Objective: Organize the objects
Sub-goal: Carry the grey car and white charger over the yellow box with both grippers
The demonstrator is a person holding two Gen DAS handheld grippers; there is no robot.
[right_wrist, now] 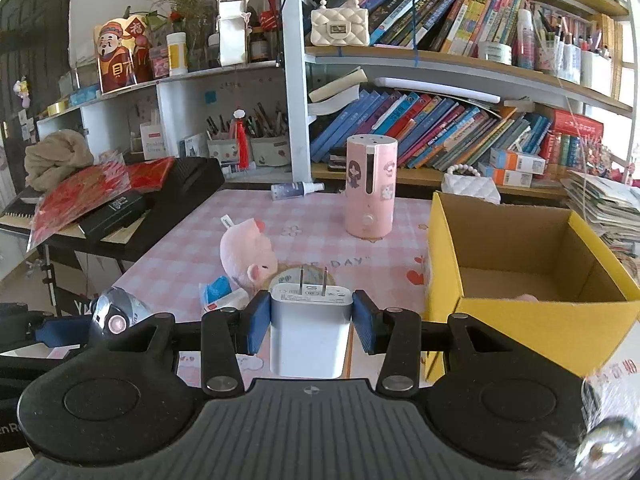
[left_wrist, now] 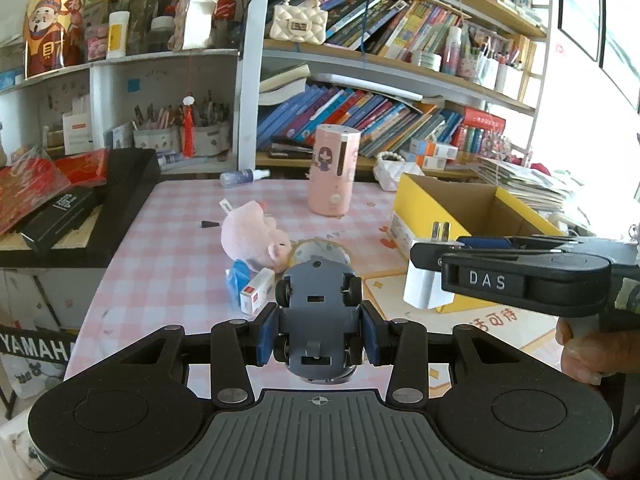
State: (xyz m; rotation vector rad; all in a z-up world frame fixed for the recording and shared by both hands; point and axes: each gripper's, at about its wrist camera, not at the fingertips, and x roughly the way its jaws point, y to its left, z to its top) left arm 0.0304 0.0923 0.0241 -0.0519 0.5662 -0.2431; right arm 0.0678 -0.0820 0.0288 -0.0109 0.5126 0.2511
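My left gripper (left_wrist: 319, 332) is shut on a grey-blue toy car (left_wrist: 319, 312), held belly up above the pink checked table (left_wrist: 176, 248). My right gripper (right_wrist: 311, 326) is shut on a white plug adapter (right_wrist: 310, 332), prongs pointing away; the same white plug adapter (left_wrist: 426, 286) shows in the left wrist view, in front of the yellow box. The open yellow cardboard box (right_wrist: 532, 320) stands at the right with a small pink thing on its floor. A pink plush pig (right_wrist: 248, 258) lies mid-table beside a blue packet (right_wrist: 218, 290) and a small white box (left_wrist: 256, 290).
A tall pink cylinder (right_wrist: 370, 188) stands at the back of the table, a small spray bottle (right_wrist: 296, 190) lies behind it. A black keyboard (right_wrist: 176, 204) with red packets sits at the left. Crowded bookshelves (right_wrist: 440, 120) rise behind. A person's hand (left_wrist: 584, 352) holds the right tool.
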